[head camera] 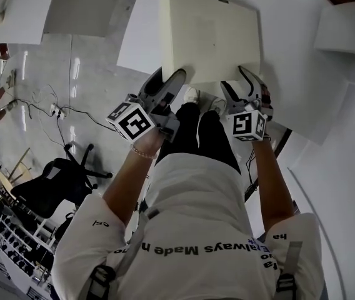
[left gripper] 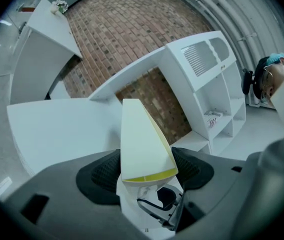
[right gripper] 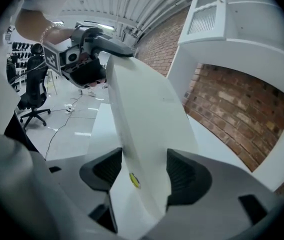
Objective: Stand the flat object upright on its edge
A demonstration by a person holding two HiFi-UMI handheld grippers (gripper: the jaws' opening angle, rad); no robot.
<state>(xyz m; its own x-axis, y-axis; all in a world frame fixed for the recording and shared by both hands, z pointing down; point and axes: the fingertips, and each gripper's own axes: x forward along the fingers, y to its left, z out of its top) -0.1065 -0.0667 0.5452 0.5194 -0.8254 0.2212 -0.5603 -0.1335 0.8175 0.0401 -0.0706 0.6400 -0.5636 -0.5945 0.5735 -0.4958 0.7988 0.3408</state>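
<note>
Now L tongs (head camera: pixel 172 85) & R tongs (head camera: pixel 247 83) each clench the panel (head camera: pixel 212 36) by its near edge; it stretches away from both, over the table (head camera: pixel 290 24).

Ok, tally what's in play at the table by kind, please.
cream flat panel: 1
hand-held grippers: 2 (left hand-held gripper, right hand-held gripper, both clamped on the panel)
white table: 1
Total: 4

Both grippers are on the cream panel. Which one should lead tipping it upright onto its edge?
Right, probably: the cream panel sits deep between the right gripper jaws, while the left gripper clamps only a corner.
</note>
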